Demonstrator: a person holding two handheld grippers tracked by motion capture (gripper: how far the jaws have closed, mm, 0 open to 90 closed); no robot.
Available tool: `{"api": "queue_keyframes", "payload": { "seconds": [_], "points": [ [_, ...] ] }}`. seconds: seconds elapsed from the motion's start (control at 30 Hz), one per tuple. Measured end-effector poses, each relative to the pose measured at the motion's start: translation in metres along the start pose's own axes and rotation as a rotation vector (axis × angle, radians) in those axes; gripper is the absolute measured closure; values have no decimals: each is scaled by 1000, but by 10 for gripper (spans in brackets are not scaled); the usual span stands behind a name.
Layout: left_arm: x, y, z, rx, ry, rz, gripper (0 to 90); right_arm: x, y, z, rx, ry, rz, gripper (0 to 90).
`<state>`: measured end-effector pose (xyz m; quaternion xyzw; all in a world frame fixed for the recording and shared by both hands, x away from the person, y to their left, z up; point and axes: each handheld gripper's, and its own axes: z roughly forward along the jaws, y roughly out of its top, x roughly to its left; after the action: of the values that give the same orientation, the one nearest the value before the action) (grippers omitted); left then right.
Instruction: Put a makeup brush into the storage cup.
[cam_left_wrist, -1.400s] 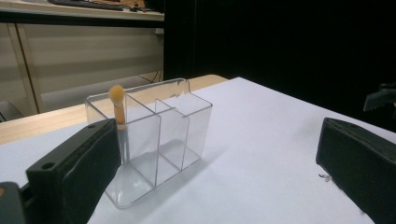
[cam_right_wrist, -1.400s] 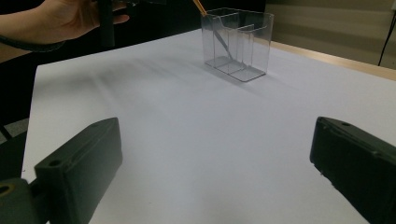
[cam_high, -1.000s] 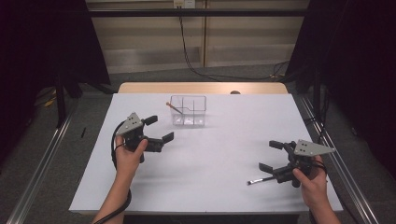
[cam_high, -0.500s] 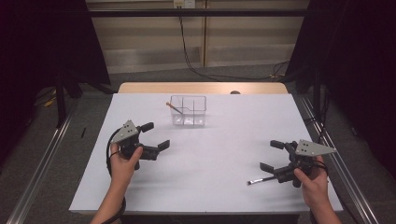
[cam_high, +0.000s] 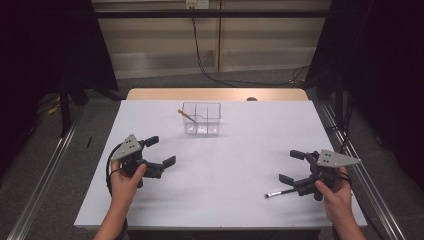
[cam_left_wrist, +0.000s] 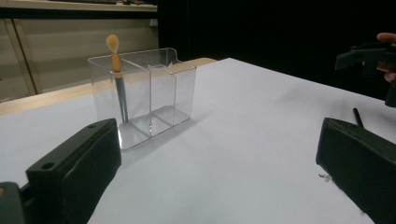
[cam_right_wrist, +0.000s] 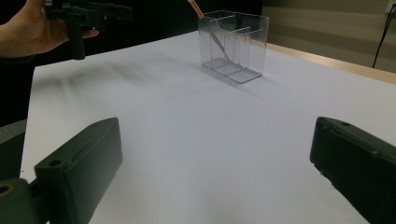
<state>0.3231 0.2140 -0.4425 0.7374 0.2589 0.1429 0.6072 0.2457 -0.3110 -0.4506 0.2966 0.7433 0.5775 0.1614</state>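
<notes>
Left gripper (cam_high: 161, 151): fingers spread wide apart, nothing between them, hovering over the white counter (cam_high: 235, 160) at its left side, aimed toward the clear organizer (cam_high: 201, 118). Right gripper (cam_high: 292, 166): fingers likewise wide apart and empty, low over the counter near its right edge, held in a hand (cam_high: 336, 194). Just beside the lower right finger, lying flat on the counter: a thin dark brush (cam_high: 278, 193), tip toward the counter's middle, apparently not gripped. Farther out, toward the far edge of the counter: the organizer, upright, split into compartments. In its left end compartment: an orange-handled brush (cam_left_wrist: 116, 70), leaning, pale bristle head up above the rim. Grippers well apart from each other and from the organizer.
</notes>
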Motion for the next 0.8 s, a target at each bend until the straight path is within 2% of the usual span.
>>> {"api": "queue_keyframes", "payload": {
  "seconds": [0.07, 0.37, 0.8],
  "points": [
    [-1, -1, -1, -3, -3, -7, 0, 0, 0, 0, 0, -1, 1, 19],
    [-3, -3, -11, -3, -5, 10, 0, 0, 0, 1, 1, 2, -2, 20],
    [-1, -6, -33, -9, 22, 10, 0, 0, 2, 5, 2, 10, -12, 19]
  ]
}}
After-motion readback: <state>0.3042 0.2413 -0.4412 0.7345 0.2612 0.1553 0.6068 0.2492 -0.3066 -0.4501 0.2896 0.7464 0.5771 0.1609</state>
